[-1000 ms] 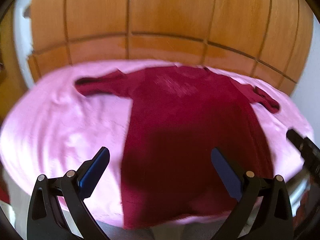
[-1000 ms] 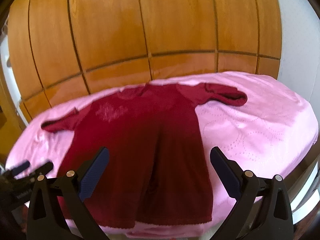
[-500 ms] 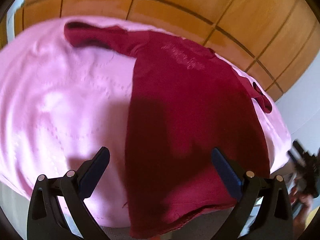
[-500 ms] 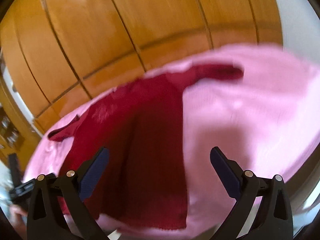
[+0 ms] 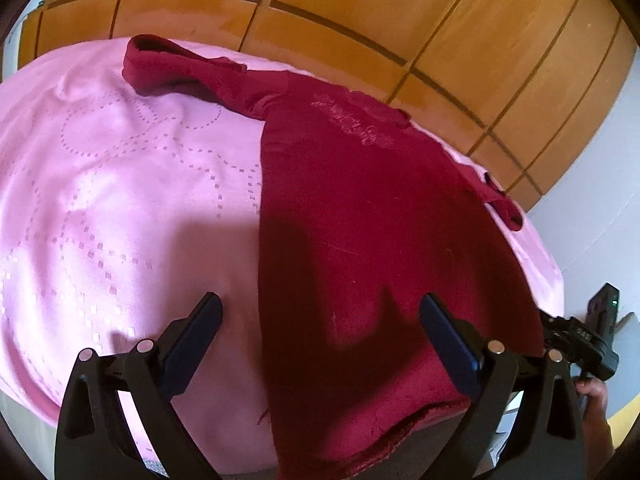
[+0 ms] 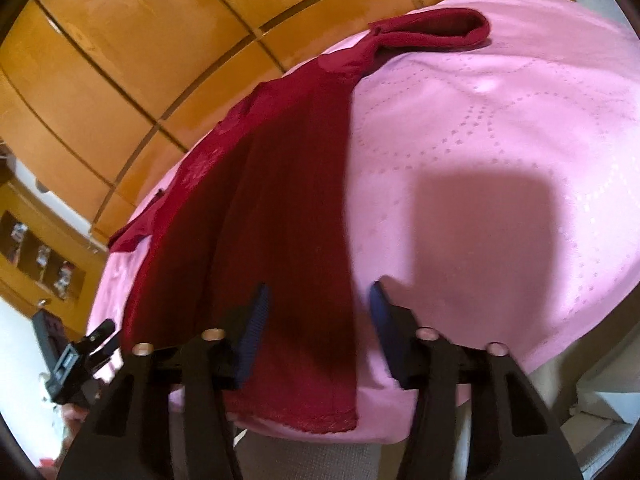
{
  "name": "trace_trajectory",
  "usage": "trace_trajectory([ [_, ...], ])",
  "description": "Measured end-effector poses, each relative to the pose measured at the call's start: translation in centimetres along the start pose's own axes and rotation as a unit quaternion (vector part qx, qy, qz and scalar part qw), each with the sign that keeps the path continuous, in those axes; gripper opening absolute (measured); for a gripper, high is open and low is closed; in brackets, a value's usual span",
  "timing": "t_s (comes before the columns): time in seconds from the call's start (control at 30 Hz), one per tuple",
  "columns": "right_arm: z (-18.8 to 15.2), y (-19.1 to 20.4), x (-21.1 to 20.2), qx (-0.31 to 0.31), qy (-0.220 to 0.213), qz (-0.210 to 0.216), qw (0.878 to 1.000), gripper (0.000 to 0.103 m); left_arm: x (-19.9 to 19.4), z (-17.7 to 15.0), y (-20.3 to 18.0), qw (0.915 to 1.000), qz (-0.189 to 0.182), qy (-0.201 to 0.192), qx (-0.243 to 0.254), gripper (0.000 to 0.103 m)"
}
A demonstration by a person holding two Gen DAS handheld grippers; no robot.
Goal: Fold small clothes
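Both hand-held grippers, left [image 5: 320, 320] and right [image 6: 316, 308], dropped nearer, released, over pink bedspread [image 5: 120, 200]; wooden panels [image 5: 360, 8] behind.

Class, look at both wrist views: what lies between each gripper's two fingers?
Left gripper: the dark red top's left edge and bare pink cloth, in the left view. Right gripper: the top's right edge, in the right view.

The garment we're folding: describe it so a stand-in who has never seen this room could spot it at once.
Find the pink sheet spread in front of the wood-panelled wall. Lying flat on it is a dark red long-sleeved top, sleeves out to both sides and its hem at the near edge. It is the only garment there, with a faint pale print on the chest.
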State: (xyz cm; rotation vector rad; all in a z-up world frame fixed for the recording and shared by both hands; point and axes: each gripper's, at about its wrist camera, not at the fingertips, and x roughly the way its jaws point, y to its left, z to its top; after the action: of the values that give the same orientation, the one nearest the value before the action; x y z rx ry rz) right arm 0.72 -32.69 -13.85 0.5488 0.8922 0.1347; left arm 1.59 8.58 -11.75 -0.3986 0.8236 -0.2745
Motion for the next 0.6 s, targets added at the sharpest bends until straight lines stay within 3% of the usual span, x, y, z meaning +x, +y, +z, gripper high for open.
trace_trajectory([
  [0.1,-0.2,0.1,0.0,-0.006,0.011,0.008,1.000,0.043,-1.3,-0.6,0.9,0.9988,-0.021,-0.035,-0.028,0.098],
  [0.23,-0.4,-0.6,0.3,0.012,0.015,0.018,1.000,0.037,-1.1,-1.8,1.2,0.9983,-0.025,-0.038,-0.036,0.099],
  [0.33,-0.3,-0.7,0.7,0.027,0.025,0.033,0.999,0.021,-0.9,-1.8,0.2,0.9993,-0.024,-0.025,-0.013,0.097],
  [0.37,-0.3,-0.5,0.9,0.024,0.032,0.035,0.999,0.013,-0.6,-1.6,-0.2,0.9996,-0.019,-0.023,-0.003,0.089],
  [0.4,-0.3,-0.3,1.2,0.021,0.037,0.033,0.999,0.011,-0.4,-1.6,-0.5,0.9998,-0.006,-0.016,0.006,0.073],
  [0.43,-0.2,0.1,1.3,0.013,0.038,0.029,0.999,0.010,0.1,-1.6,-0.7,0.9998,0.012,-0.002,0.015,0.066],
  [0.47,-0.1,0.3,1.3,0.005,0.038,0.025,0.999,0.009,0.4,-1.6,-0.7,0.9996,0.023,0.005,0.017,0.052],
  [0.57,0.8,0.8,0.5,-0.021,0.029,-0.001,0.999,0.009,0.6,-0.6,-0.3,0.9987,0.038,0.021,0.027,0.010],
  [0.6,1.2,0.6,0.0,-0.025,0.022,-0.007,0.999,0.008,0.5,-0.2,-0.2,0.9983,0.032,0.029,0.038,0.008],
])
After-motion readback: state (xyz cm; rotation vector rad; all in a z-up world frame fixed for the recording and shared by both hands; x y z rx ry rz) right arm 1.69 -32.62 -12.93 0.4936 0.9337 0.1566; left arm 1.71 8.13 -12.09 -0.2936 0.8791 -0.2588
